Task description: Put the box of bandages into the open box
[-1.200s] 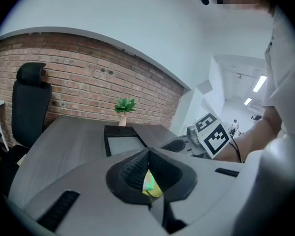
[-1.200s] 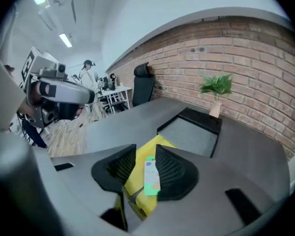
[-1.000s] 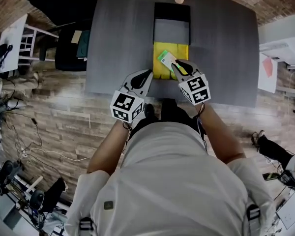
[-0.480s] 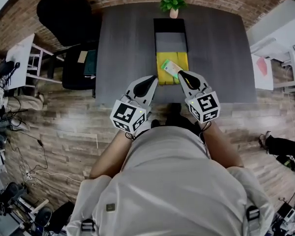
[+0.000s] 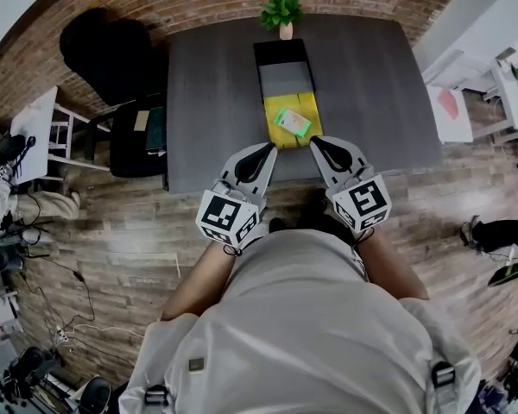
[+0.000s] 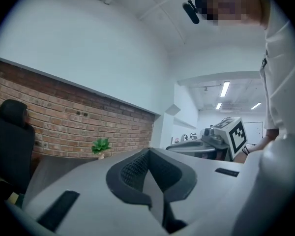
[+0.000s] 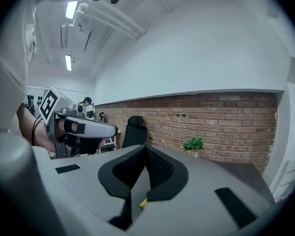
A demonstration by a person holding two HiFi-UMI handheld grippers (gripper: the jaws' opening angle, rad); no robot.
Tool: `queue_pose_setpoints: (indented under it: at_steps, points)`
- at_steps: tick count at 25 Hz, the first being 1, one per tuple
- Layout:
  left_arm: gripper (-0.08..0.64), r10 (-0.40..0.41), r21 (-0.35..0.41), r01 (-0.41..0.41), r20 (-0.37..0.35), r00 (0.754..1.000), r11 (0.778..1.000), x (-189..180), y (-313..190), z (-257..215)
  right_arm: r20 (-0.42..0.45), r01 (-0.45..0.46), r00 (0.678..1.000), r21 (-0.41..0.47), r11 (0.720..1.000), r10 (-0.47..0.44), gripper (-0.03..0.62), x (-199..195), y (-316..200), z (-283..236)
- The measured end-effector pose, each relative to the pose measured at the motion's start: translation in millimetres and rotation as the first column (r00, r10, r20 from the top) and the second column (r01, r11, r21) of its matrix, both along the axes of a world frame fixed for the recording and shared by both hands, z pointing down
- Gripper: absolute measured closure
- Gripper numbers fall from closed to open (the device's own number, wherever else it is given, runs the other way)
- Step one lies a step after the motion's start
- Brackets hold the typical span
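The green and white box of bandages (image 5: 292, 122) lies tilted inside the yellow tray of the open box (image 5: 279, 134). The open box's grey panel and black lid stretch away behind it on the dark table (image 5: 216, 84). My right gripper (image 5: 318, 145) hangs over the table's near edge, just short of the bandage box and apart from it, shut and empty (image 7: 146, 151). My left gripper (image 5: 261, 151) hovers beside it at the same edge. It is also shut with nothing in it (image 6: 148, 154).
A small potted plant (image 5: 281, 11) stands at the table's far edge behind the open box. A black chair (image 5: 104, 54) sits left of the table and a white desk (image 5: 466, 50) to the right. A brick wall (image 7: 226, 119) runs behind.
The right gripper has let go of the bandage box, which now lies in the yellow tray. That gripper has drawn back toward me and shut. The head view has shifted.
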State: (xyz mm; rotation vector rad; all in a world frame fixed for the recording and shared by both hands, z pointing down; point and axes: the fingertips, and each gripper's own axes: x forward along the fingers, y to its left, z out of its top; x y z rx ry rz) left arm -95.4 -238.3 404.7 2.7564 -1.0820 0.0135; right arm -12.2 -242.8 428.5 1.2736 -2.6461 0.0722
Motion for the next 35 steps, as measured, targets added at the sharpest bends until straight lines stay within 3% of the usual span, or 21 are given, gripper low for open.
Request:
queue_pose_setpoints:
  at_steps: [7,13,24,35]
  points:
    - [0.543,-0.005,0.012,0.005,0.013,1.0,1.0,36,11,-8,0.023,0.012,1.0,0.023,1.0,-0.013,0.571,33,14,-14]
    - [0.545,-0.074,0.008,0.074,-0.018,0.997,0.997,65,16,-22,0.03,0.067,0.997,0.045,0.997,-0.068,0.571,68,20,-28]
    - [0.543,-0.183,0.018,0.183,0.013,0.983,0.983,172,69,-27,0.046,0.18,0.982,0.051,0.982,-0.182,0.571,180,63,-33]
    - [0.543,-0.23,0.0,0.23,0.042,0.972,0.973,200,146,-18,0.091,0.249,0.964,0.033,0.968,-0.251,0.571,208,121,-16]
